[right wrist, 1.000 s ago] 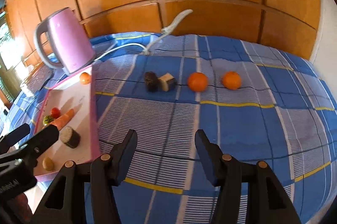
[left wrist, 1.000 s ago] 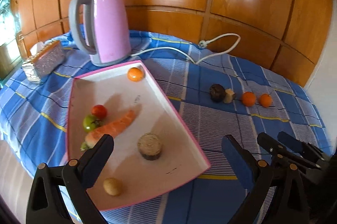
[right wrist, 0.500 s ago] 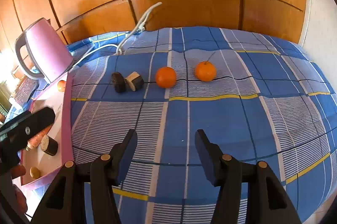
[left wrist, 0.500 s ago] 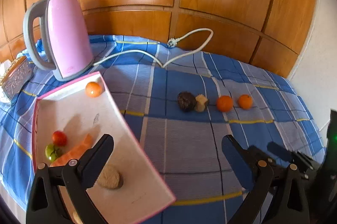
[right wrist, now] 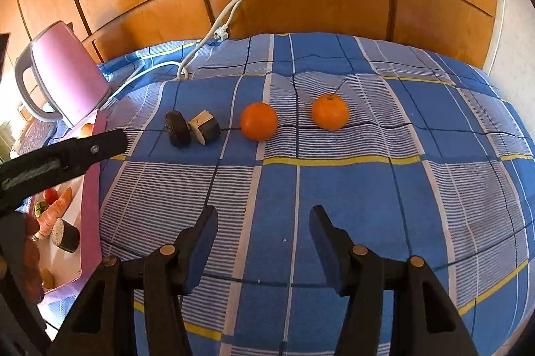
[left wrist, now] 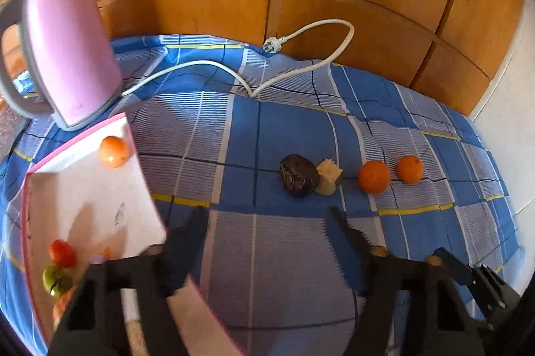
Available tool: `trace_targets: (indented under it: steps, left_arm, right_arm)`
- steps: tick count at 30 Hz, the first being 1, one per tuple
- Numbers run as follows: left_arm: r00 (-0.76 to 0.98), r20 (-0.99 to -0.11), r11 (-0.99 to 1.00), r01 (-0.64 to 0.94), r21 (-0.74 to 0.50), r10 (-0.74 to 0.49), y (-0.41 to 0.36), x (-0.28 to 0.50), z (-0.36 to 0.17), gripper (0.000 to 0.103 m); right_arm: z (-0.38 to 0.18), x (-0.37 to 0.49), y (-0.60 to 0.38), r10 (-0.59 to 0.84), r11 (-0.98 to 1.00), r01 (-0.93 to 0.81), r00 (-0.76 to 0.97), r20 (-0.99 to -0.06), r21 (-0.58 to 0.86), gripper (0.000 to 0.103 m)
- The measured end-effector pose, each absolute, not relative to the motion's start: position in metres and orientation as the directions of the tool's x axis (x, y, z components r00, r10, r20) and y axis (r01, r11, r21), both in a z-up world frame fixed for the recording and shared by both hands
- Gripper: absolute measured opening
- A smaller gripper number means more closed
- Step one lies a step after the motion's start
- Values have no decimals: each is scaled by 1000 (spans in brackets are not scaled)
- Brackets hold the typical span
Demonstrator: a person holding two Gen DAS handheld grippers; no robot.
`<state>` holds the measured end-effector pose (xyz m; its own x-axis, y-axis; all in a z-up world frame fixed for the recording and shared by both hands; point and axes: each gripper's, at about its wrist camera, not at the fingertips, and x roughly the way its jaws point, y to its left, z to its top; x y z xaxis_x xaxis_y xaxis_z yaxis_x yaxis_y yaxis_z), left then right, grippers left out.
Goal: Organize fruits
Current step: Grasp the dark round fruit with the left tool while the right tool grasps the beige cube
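- Your left hand-held gripper [left wrist: 264,222] has just been narrowing its jaws, with nothing but blue checked tabletop [left wrist: 267,255] between them; your right hand-held gripper [right wrist: 262,222] stands half open, empty.
- Left of both, the pink tray [left wrist: 83,198] holds one orange, two tomatoes and a carrot.
- Ahead lie two oranges [right wrist: 259,121] with two dark chunks just left.
- Beyond: pink kettle [left wrist: 67,48], wood panelling.

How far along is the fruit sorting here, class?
Done: one orange lies on the pink tray with the vegetables. In hand: nothing; the left gripper and right gripper have nothing between their jaws. Left: two oranges remain on the blue cloth.
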<state>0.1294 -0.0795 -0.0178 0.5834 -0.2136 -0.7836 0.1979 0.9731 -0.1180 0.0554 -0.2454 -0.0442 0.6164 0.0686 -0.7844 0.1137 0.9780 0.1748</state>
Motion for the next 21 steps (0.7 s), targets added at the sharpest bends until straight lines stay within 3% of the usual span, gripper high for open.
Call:
trace_targets:
  steps: [14, 21]
  left_arm:
    - [507, -811, 956, 164, -242, -292, -100, 180, -44, 59]
    - [486, -809, 944, 167, -284, -329, -111, 199, -56, 37]
  right_arm:
    - [-59, 79, -240, 103, 982, 66, 589, -802, 175, 58]
    - [-69, 86, -241, 108, 981, 71, 567, -817, 179, 58]
